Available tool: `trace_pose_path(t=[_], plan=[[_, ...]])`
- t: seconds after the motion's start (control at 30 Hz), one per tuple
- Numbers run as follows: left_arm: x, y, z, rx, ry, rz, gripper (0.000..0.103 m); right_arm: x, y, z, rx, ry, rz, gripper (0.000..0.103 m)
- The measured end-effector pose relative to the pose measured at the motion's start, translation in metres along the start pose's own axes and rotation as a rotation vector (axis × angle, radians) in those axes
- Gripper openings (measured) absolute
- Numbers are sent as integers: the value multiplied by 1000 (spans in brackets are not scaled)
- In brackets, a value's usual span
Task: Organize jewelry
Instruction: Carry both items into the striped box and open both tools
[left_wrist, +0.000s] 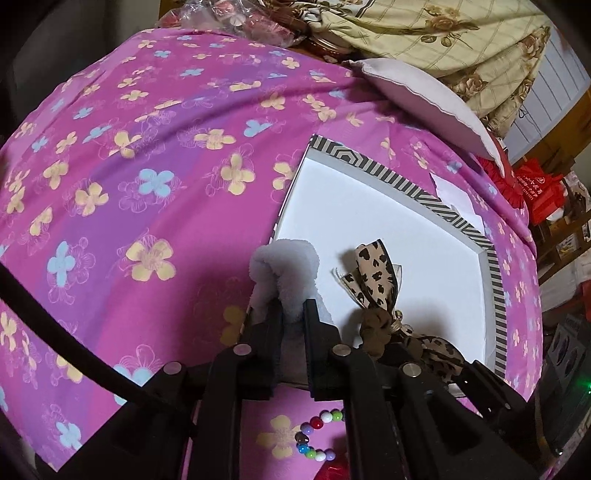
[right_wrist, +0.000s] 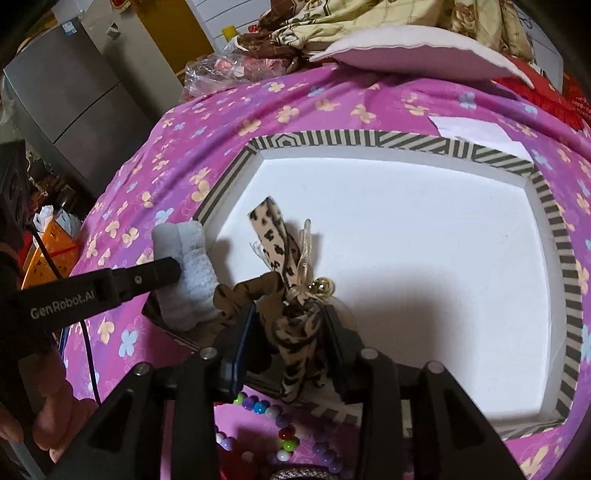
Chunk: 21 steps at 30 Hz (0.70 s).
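My left gripper (left_wrist: 292, 308) is shut on a fluffy pale blue scrunchie (left_wrist: 284, 269), held at the near left rim of a white tray with a striped border (left_wrist: 406, 184). From the right wrist view the scrunchie (right_wrist: 190, 273) hangs over the tray's left edge (right_wrist: 221, 184). My right gripper (right_wrist: 290, 317) is shut on a leopard-print bow scrunchie (right_wrist: 291, 325) with a small gold bell, over the tray's near edge. The bow (left_wrist: 373, 284) also shows in the left view. A multicoloured bead bracelet (right_wrist: 273, 413) lies on the pink cloth below the grippers, also in the left view (left_wrist: 314, 435).
A pink flowered cloth (left_wrist: 147, 166) covers the table. A pale cushion (right_wrist: 413, 55) and floral bedding (left_wrist: 443, 37) lie at the back. A white paper slip (right_wrist: 476, 134) sits beyond the tray. A red item (left_wrist: 332, 472) lies near the beads. A grey cabinet (right_wrist: 74, 92) stands at the left.
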<state>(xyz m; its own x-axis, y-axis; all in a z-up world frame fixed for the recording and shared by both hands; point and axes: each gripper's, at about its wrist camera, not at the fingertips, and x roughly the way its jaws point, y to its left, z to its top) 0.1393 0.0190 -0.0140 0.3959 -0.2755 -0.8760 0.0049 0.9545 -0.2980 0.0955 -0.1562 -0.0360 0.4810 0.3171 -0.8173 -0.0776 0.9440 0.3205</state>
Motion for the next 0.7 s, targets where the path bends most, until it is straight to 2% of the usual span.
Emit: trace_pose_path(t=[0.13, 0.17, 0.23, 0.3, 0.43, 0.7], plan=[[-10, -1, -3, 3, -6, -8, 37, -20, -4, 1, 16, -49, -10, 46], [-13, -2, -4, 0, -5, -16, 41, -26, -5, 1, 24, -60, -11, 50], [-20, -2, -8, -5, -4, -35, 45, -33, -6, 0, 30, -66, -4, 52], [-29, -4, -13, 11, -17, -33, 45, -43, -6, -2, 28, -80, -3, 52], [-47, -9, -28, 63, -60, 18, 46, -62, -2, -15, 25, -98, 9, 54], [-71, -9, -65, 113, -144, 116, 46, -90, 6, -48, -5, -132, -32, 60]])
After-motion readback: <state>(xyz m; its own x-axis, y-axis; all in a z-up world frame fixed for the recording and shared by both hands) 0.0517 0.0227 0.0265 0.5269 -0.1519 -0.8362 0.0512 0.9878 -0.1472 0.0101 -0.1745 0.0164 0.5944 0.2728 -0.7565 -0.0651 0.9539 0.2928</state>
